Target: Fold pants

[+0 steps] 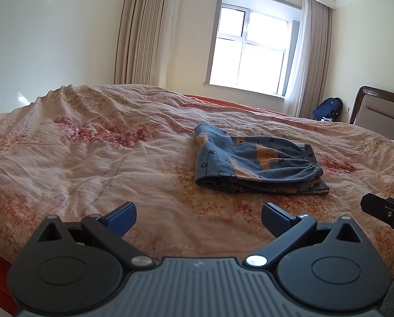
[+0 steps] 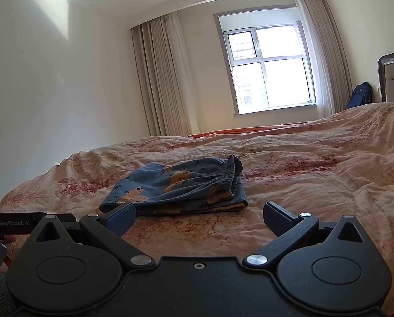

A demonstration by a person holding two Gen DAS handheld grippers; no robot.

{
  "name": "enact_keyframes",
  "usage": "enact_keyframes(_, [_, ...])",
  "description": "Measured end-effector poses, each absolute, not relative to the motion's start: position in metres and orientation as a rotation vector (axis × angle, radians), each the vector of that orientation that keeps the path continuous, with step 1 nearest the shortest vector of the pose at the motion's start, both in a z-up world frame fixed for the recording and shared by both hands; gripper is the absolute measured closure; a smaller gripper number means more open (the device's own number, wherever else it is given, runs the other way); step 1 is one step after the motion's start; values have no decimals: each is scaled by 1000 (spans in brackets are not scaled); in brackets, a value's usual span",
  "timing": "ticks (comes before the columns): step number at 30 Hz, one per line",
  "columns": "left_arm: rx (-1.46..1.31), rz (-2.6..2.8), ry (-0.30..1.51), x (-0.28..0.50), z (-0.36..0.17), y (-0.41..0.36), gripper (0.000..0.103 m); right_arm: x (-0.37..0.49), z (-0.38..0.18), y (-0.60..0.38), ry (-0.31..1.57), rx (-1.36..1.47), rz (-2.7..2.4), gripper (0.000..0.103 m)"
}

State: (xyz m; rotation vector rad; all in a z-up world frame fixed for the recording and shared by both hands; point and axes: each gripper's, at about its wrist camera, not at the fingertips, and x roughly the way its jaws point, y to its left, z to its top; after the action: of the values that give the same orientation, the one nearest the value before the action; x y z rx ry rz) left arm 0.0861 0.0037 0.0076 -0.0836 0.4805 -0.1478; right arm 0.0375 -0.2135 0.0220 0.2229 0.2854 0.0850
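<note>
The pants [image 1: 257,166] are soft matt knit cloth with a gathered elastic waistband, lying on a bed [image 1: 91,158] covered in wrinkled matt cotton. Both grippers [image 1: 198,218] [image 2: 199,218] are matt black plastic with shiny metal pivots and dull blue pads [image 1: 123,218].

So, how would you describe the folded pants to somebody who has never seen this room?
Start from the wide bed with the rumpled pink and orange floral cover, which stands in front of the window. In the middle of the cover lie the pants, a small folded bundle. It is the only blue thing on the bed, printed with orange shapes, with a gathered elastic waistband.
</note>
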Motion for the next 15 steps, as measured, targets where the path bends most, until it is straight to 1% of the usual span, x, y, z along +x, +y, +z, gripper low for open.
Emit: enact_keyframes(15, [-88,-152,502,88,4,6,0,38,21,-212,296,227,83,0])
